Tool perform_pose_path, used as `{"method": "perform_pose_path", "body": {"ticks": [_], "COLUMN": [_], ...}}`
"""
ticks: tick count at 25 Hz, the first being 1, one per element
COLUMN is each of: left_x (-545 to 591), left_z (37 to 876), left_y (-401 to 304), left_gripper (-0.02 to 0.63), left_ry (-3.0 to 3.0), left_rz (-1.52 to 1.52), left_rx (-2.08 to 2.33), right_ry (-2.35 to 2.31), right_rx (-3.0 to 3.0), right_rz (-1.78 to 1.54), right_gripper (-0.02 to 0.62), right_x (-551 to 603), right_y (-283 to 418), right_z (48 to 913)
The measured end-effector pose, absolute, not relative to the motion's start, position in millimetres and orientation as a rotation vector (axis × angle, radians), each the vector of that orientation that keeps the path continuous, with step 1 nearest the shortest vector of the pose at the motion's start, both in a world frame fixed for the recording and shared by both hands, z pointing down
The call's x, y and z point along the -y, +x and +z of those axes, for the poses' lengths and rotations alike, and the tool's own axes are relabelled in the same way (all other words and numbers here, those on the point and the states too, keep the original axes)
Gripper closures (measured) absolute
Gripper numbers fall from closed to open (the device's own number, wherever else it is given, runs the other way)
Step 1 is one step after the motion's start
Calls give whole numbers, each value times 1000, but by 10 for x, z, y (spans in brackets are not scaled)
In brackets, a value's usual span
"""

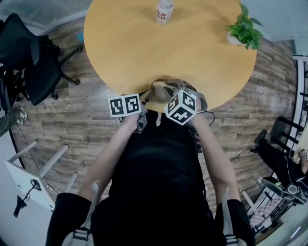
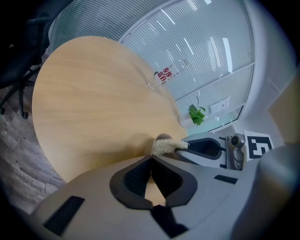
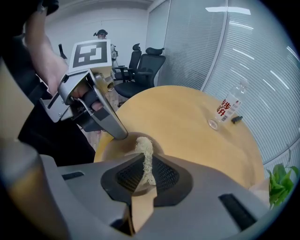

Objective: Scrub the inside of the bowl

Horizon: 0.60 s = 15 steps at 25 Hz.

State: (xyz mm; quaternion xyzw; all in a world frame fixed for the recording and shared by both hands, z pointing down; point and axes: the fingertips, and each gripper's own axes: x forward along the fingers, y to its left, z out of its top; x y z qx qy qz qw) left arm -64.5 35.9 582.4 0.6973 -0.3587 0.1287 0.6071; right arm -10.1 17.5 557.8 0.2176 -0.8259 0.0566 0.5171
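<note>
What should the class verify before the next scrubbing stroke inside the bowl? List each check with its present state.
1. Bowl steadied: the left gripper is shut on its rim. Ok.
2. Scrubber held: the right gripper is shut on it. Ok.
3. Scrubber tip over the bowl's inside: ok. Whether it touches the wall: cannot tell.
4. Bowl fully seated on the table: it sits by the near edge, and the grippers cover it in the head view. Cannot tell.
5. Bottle and plant well away from the strokes: ok.
</note>
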Motion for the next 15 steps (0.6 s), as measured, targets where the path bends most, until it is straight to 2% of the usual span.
{"method": "perform_pose_path", "body": {"ticks": [15], "left_x": [-278], "left_z": [5823], "left_y": [-717], "left_gripper": [591], "left_ry": [1593], "left_rz": [267], "left_rx": [881], "right_ry": [525], "right_rx": [1880], "right_rz": [393], "right_gripper": [546], "right_x": [-754], "right_y": [-287], "right_z": [5665]}}
